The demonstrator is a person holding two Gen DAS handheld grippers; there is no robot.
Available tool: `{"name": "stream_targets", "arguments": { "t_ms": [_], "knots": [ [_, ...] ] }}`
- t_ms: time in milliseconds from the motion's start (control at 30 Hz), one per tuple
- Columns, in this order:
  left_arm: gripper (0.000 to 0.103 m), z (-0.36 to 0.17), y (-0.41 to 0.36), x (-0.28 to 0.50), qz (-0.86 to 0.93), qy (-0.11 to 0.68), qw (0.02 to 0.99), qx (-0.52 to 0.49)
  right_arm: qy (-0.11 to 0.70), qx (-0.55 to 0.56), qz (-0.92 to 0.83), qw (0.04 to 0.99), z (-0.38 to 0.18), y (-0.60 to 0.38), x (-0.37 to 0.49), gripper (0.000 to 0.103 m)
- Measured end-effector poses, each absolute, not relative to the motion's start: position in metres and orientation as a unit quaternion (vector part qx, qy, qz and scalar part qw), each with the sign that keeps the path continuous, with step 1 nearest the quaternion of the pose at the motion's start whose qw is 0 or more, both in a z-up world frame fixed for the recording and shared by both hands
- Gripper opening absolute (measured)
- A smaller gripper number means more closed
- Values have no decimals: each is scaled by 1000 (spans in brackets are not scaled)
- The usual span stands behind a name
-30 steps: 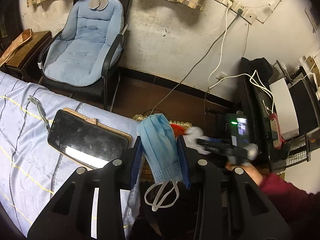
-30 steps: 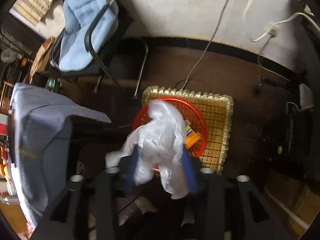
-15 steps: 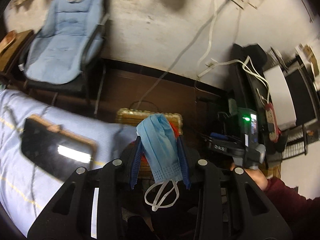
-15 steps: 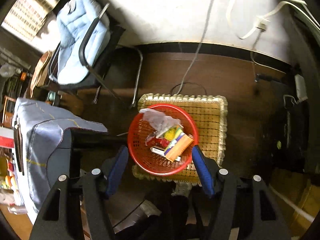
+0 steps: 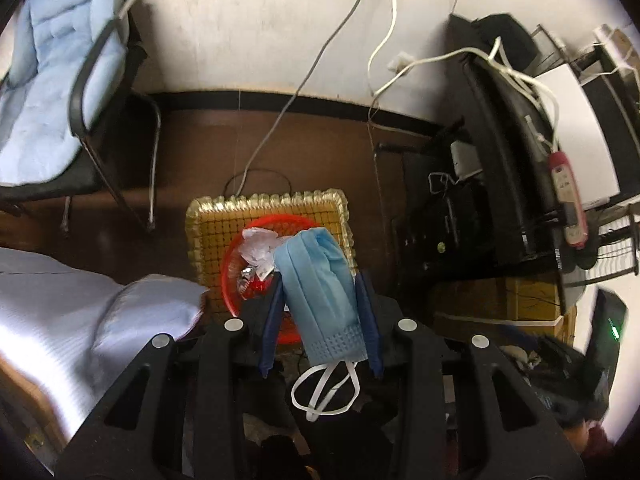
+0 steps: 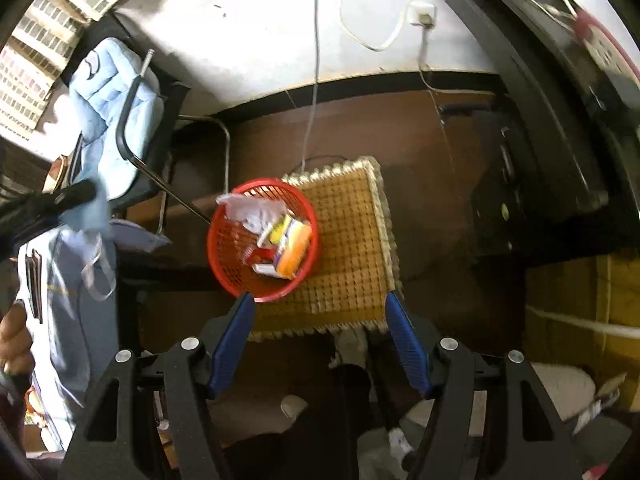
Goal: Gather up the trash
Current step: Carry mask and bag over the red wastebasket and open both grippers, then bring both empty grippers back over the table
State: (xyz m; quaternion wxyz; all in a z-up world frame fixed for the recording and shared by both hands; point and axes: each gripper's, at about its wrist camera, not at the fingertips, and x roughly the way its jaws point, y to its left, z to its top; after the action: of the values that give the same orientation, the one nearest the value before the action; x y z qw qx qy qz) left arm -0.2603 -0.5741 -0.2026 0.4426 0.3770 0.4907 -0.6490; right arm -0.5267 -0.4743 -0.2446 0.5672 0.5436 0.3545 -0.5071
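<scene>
A pleated blue face mask (image 5: 320,292) of soft non-woven cloth is trailing white elastic loops between matt blue plastic pads (image 5: 273,320); a red plastic mesh basket (image 6: 224,256) is sitting on a woven straw-coloured mat (image 6: 352,248), holding crumpled glossy white film (image 6: 250,210) and printed cardboard packets (image 6: 294,252); a padded cloth chair cushion (image 5: 36,92) is resting on a dark metal frame.

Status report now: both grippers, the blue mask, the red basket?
Left gripper opening, blue mask between its pads, above red basket. Right gripper open, empty. Basket holds trash. Nothing blocking.
</scene>
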Motion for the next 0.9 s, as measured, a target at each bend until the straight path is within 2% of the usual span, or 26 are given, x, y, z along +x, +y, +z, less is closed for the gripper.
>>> {"name": "stream_targets", "arguments": {
  "t_ms": [133,233,567,900],
  "knots": [
    [61,-237,-585,-271,-625,492,451,404,360,551,-510,554,-255,-454,-532,67],
    [71,-243,-588,-279,-617,487,458,417,363,550,-511,552,-256,-446,-532,67],
    [76,-175,-575,-278,-636,438,488,407,340,510,-510,603,-211,-478,-512,67],
    [81,-96,-539,-246,-645,396,545,360,323,444,-493,676,-144,-502,-469,72]
  ]
}}
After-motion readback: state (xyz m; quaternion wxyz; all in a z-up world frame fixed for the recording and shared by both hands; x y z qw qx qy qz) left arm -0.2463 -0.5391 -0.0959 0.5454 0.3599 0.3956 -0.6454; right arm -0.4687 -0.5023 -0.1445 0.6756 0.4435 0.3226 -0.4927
